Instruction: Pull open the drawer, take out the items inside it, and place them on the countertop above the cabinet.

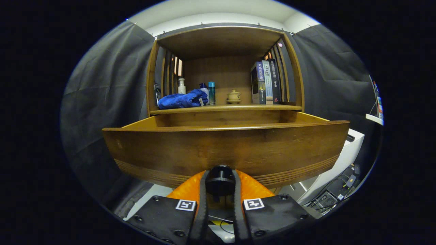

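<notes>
Your tool (220, 190) is closed on the drawer's dark round knob (219, 179), one finger pressing each side of it. The drawer (224, 146) stands pulled out from the cabinet, its wooden front panel directly ahead of the fingers and rising above them, so you cannot tell what lies inside. Beyond it, on the tabletop (259, 107), a blue cloth (182, 100) lies toward the left edge beside several bottles (211, 92), a small lidded pot (234, 96) sits near the middle, and books (265, 82) stand at the right edge.
</notes>
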The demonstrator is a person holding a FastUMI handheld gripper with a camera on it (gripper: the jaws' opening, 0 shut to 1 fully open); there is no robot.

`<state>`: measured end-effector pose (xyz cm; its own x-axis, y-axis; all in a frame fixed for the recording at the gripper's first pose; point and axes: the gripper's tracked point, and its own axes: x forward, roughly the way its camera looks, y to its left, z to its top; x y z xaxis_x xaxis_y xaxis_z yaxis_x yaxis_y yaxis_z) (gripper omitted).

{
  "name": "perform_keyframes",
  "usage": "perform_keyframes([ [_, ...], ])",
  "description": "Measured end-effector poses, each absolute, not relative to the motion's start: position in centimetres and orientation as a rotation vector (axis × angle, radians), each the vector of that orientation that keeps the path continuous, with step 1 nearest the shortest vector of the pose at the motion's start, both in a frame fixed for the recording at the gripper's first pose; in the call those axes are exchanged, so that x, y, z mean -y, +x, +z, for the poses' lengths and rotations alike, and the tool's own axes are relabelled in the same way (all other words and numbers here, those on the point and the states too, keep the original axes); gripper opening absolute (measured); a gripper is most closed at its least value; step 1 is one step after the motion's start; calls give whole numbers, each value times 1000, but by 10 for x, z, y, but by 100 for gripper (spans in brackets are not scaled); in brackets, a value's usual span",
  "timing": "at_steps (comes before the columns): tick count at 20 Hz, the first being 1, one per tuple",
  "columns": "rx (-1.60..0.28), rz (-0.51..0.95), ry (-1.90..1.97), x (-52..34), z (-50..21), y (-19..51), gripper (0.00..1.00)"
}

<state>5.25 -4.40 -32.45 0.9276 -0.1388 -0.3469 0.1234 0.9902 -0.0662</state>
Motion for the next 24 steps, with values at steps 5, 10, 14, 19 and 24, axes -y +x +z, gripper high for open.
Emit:
perform_keyframes([
  [5, -360, -138, -21, 46, -325, 53, 44],
  [10, -353, -136, -34, 42, -319, 53, 53],
  [14, -321, -108, -37, 30, -296, 50, 68],
  [19, -172, -95, -63, 32, -186, 57, 92],
  [24, -131, -66, 104, 32, -74, 115, 97],
])
